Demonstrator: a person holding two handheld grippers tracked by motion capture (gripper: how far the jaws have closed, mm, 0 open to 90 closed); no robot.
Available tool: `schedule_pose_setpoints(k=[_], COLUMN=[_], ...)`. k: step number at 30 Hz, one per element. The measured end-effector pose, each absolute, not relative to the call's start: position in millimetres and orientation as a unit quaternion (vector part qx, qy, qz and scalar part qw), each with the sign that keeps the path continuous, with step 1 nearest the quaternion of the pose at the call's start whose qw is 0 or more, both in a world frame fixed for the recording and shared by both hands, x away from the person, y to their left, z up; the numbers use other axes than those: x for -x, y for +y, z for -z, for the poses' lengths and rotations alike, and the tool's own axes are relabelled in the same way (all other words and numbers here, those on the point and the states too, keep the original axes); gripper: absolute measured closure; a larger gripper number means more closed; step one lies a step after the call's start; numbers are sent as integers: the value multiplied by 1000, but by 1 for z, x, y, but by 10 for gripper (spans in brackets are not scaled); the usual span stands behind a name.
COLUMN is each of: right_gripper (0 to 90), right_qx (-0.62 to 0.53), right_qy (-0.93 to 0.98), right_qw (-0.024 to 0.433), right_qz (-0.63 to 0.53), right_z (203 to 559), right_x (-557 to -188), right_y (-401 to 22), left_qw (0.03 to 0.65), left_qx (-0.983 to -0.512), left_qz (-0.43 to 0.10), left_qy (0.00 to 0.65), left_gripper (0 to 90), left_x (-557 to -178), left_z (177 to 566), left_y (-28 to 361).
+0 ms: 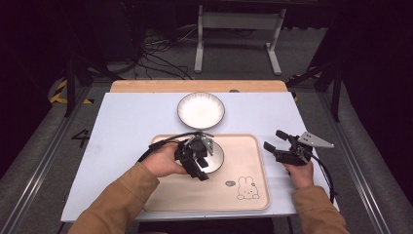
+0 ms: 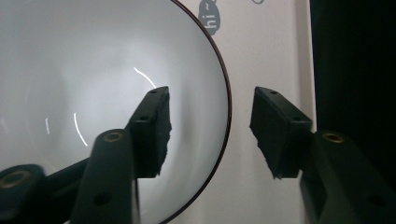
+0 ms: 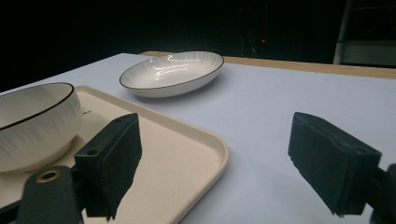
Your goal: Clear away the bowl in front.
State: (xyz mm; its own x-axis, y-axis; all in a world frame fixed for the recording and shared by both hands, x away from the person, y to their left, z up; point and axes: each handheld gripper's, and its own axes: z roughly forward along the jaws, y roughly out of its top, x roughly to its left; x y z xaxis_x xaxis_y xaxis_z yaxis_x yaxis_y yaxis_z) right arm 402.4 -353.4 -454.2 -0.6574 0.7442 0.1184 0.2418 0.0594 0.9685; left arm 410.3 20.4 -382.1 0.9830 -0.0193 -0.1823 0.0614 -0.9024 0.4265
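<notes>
left gripper (image 1: 202,168) hanging over the bowl (image 1: 213,155) sitting at the tray's (image 1: 253,195) far edge, jaws let go and straddling its rim, one pad inside, one outside, right gripper (image 1: 275,142) idling off the tray's right edge, jaws apart, gripping nothing

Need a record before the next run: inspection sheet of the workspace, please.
Surface: white tabletop on a wooden table, with a beige plastic tray printed with a rabbit at the near edge.
Job's things: white dark-rimmed ceramic bowl standing on the tray; shallow white dark-rimmed plate on the tabletop beyond the tray.
Clutter: nothing seen.
Grippers: left gripper over the bowl, jaws open astride its rim, pads not touching; right gripper right of the tray, open, nothing between its jaws.
Cables: black cable trailing from the left gripper; loose cables on the floor.
Surroundings: dark room, grey metal frame behind the table.
</notes>
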Motion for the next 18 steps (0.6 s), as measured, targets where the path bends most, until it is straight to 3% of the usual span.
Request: schedule_pose_setpoints(k=[7,18], right_gripper=[177,178], right_qx=[-354,-353], right_qy=[695,694], right_qw=[214,215], right_qz=[-588,-590], right_z=[454,454], right_x=[-403,-403], right_y=[-353,-354], left_qw=[284,390], left_qx=[-954,-914], left_qz=[91,25], left_qy=[43,111], left_gripper=[430,414], left_x=[-412,-405], left_z=[375,362], left_y=[38,73])
